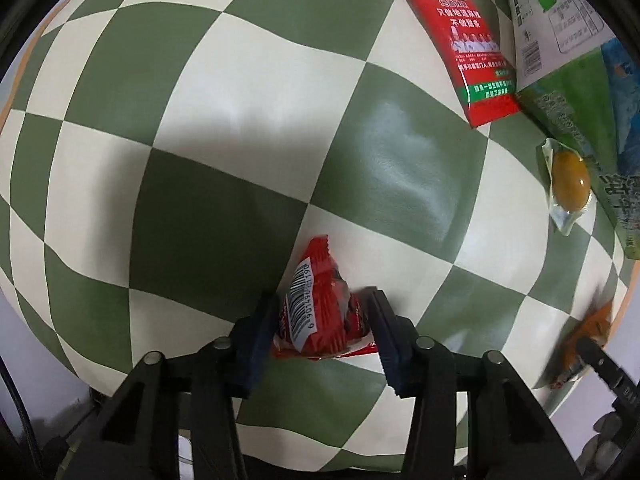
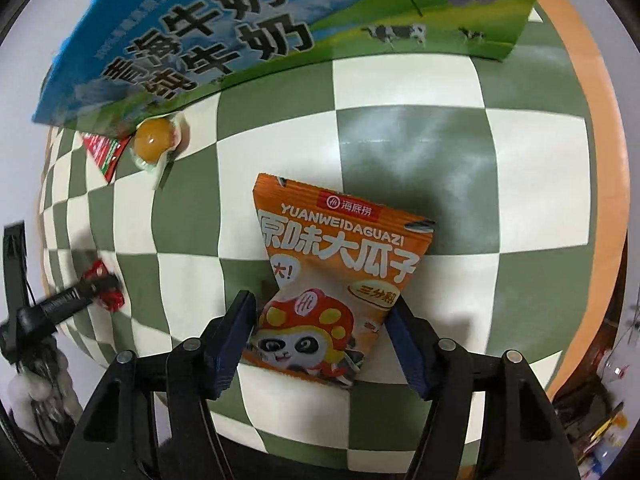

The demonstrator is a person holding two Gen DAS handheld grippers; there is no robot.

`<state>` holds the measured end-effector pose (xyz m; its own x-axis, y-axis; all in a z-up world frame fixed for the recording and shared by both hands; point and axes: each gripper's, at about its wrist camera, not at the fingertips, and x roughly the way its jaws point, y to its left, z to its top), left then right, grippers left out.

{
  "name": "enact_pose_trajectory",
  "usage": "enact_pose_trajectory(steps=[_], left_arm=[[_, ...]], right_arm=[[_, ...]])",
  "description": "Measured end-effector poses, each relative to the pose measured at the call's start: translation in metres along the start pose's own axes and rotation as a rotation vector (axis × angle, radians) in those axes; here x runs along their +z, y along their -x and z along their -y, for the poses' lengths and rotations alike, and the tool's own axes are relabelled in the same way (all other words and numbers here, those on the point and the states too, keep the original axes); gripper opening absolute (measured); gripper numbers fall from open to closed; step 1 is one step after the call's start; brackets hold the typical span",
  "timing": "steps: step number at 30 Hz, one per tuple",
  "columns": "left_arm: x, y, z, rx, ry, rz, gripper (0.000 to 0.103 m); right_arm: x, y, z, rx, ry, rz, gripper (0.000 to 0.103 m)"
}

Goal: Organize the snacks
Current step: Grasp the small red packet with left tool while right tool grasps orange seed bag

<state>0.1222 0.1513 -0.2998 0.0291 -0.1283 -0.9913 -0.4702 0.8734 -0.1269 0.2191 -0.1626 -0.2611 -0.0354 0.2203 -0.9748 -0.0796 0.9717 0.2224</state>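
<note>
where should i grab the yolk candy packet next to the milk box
Take the yolk candy packet by its flat sealed tail pointing away from the milk box, coming straight down from the open table side. The round middle bulges, and the box crowds its other end.

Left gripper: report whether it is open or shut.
Shut: the left gripper has both pads pressed against the small red packet on the checkered cloth.
</note>
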Motion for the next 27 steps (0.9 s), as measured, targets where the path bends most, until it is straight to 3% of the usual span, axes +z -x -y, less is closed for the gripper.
enact_pose_trajectory(steps=[6, 8, 12, 17, 20, 27], left_arm=[[-0.013, 0.001, 0.034, -0.026, -0.072, 0.001, 0.039], [-0.021, 0.002, 0.053, -0.041, -0.118, -0.004, 0.039], [-0.045, 0.002, 0.1, -0.063, -0.245, -0.006, 0.039], [-0.063, -0.01, 0.13, -0.014, -0.355, -0.002, 0.042], [-0.068, -0.018, 0.134, 0.0, -0.374, -0.011, 0.049], [-0.076, -0.019, 0.153, 0.017, -0.394, 0.003, 0.049]], right_arm=[[0.002, -0.01, 0.0, -0.01, -0.073, 0.033, 0.068], [-0.001, -0.01, -0.007, -0.035, -0.044, 0.043, 0.062], [-0.014, -0.012, -0.016, -0.032, 0.011, 0.015, 0.061], [-0.037, -0.017, -0.025, -0.043, 0.057, -0.017, 0.061], [-0.042, -0.02, -0.022, -0.029, 0.011, 0.013, 0.062], [-0.044, -0.017, 0.001, -0.025, -0.008, 0.017, 0.065]])
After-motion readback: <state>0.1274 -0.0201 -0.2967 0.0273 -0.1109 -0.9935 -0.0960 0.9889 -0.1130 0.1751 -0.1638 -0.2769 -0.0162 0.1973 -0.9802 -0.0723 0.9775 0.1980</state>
